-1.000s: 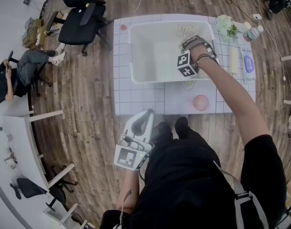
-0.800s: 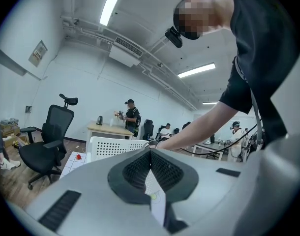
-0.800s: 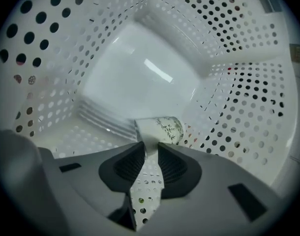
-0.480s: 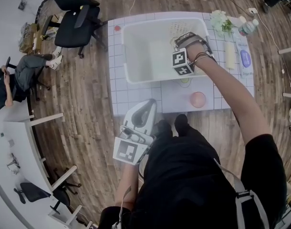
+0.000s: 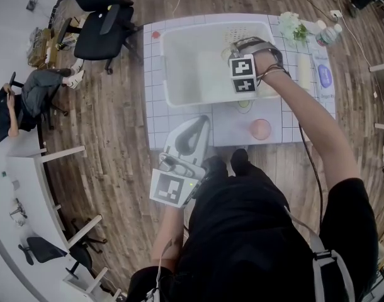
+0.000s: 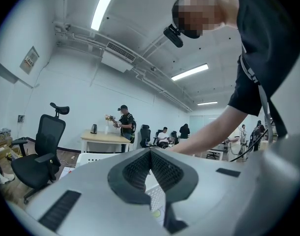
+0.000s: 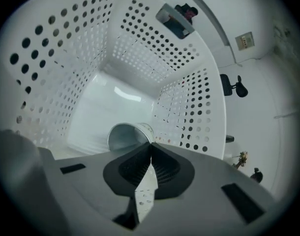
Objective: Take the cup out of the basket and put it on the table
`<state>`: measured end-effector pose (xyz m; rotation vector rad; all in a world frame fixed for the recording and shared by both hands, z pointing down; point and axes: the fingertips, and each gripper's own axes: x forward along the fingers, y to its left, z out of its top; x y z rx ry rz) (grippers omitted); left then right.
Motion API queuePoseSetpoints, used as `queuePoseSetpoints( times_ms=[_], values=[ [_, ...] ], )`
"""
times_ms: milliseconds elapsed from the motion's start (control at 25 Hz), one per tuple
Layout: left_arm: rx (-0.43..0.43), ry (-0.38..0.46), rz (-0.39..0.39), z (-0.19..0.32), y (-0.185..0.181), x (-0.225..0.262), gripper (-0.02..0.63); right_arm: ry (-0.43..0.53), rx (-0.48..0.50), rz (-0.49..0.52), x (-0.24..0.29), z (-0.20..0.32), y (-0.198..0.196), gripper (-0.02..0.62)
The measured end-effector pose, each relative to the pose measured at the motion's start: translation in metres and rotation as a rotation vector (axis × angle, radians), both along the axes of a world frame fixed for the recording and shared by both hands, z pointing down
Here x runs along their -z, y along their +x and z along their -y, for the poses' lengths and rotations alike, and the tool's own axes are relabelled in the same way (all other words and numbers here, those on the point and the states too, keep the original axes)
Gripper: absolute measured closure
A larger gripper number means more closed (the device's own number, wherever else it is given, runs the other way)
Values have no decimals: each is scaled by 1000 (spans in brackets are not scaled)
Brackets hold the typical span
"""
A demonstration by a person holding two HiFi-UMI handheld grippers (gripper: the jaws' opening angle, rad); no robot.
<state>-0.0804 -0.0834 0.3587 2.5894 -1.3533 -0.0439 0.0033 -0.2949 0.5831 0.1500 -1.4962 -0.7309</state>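
Clamping the cup (image 7: 125, 135) rim, right gripper (image 7: 151, 144) inside the basket (image 7: 56, 58), left gripper (image 6: 150, 150) jaws together.

Overhead head view, close right gripper view; common ground probably basket (image 5: 179, 74).

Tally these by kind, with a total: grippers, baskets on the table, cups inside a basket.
Grippers: 2, the left gripper and the right gripper
Basket: 1
Cup: 1
Total: 4
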Motion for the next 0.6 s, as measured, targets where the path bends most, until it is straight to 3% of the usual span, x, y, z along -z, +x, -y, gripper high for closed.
queuePoseSetpoints(
  times_ms=[280,600],
  values=[
    [-18,33,12,8,9,5,598,-76,-161,274,53,-14,5,574],
    [-51,68,12,11,30,19,598,-190,-398,658,127,-38,26,574]
  ],
)
